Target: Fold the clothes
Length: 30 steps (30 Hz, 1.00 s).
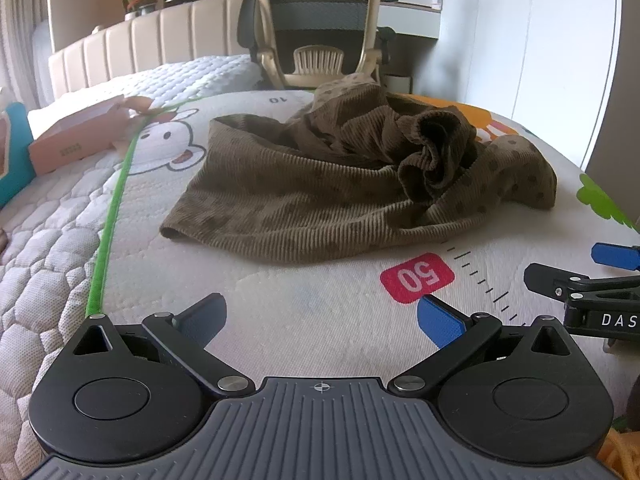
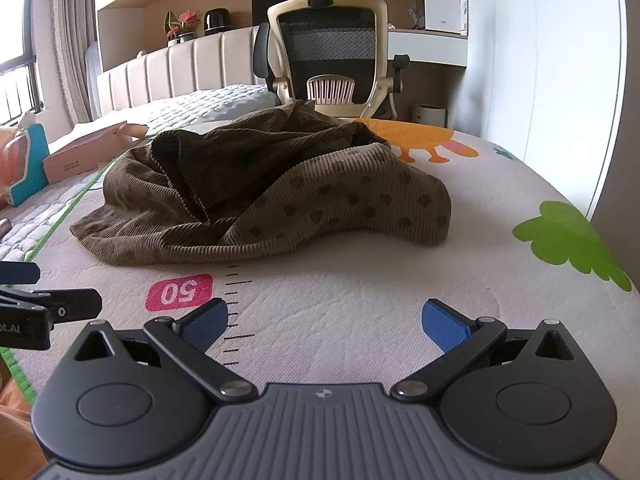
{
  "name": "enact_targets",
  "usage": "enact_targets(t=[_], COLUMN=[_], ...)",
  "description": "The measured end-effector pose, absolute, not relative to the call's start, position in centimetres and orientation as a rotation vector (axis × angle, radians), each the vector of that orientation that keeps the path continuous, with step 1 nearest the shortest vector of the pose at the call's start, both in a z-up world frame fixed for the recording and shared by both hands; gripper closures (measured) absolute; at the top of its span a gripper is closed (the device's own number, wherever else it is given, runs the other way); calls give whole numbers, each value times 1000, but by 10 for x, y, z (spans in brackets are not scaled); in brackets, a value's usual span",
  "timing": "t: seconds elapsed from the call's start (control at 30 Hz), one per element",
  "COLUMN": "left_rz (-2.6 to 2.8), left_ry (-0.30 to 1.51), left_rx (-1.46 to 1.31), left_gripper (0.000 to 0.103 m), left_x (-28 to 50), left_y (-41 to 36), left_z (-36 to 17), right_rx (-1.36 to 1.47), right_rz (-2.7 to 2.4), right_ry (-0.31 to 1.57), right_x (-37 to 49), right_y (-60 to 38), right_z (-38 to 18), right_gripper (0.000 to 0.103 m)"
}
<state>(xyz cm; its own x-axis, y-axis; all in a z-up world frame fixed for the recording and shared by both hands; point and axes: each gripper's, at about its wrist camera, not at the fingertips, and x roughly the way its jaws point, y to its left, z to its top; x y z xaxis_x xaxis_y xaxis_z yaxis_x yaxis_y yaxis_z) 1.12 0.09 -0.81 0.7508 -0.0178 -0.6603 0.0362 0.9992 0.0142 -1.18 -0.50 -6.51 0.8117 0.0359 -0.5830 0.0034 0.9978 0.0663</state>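
A brown ribbed garment with dark dots point(image 1: 320, 184) lies crumpled on a printed play mat point(image 1: 320, 292); it also shows in the right wrist view point(image 2: 260, 196). My left gripper point(image 1: 322, 320) is open and empty, hovering over the mat short of the garment's near hem. My right gripper point(image 2: 325, 322) is open and empty, also short of the garment, and shows at the right edge of the left wrist view point(image 1: 600, 276). The left gripper shows at the left edge of the right wrist view point(image 2: 48, 304).
A pink cardboard box point(image 1: 76, 140) and a teal object point(image 1: 14, 152) sit on the quilted mattress to the left. An office chair point(image 1: 320, 28) stands behind the garment. A white wall runs along the right point(image 2: 560, 60). A red "50" label point(image 1: 417, 278) marks the mat.
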Motion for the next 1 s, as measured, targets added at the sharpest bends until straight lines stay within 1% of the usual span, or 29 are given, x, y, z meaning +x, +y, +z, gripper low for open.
enact_targets(t=[0.13, 0.23, 0.4, 0.5, 0.6, 0.7, 0.77, 0.83, 0.93, 1.0], left_rz=[-101, -173, -239, -251, -296, -389, -354, -318, -307, -277], left_ry=[741, 735, 673, 628, 700, 771, 736, 668, 571, 554], left_rx=[3, -24, -41, -85, -188, -220, -169, -149, -165, -177], left_gripper=[0, 0, 0, 0, 0, 0, 0, 0, 0, 0], left_x=[21, 35, 71, 104, 144, 163, 167, 169, 178, 198], left_y=[7, 15, 25, 36, 54, 64, 66, 72, 86, 98], left_z=[-6, 2, 30, 48, 46, 28, 25, 31, 46, 54], right_rx=[87, 154, 347, 426, 483, 405, 289, 236, 105, 23], right_rz=[69, 130, 164, 181, 173, 169, 200, 218, 204, 191], right_ry=[632, 639, 716, 690, 687, 745, 803, 811, 669, 583], right_x=[-7, 3, 21, 22, 22, 31, 43, 57, 81, 104], right_y=[-9, -22, -53, -64, -68, -57, -46, -42, -38, -35], right_z=[-63, -59, -70, -76, -76, -71, -66, -58, -31, -14], right_gripper=[0, 0, 0, 0, 0, 0, 0, 0, 0, 0])
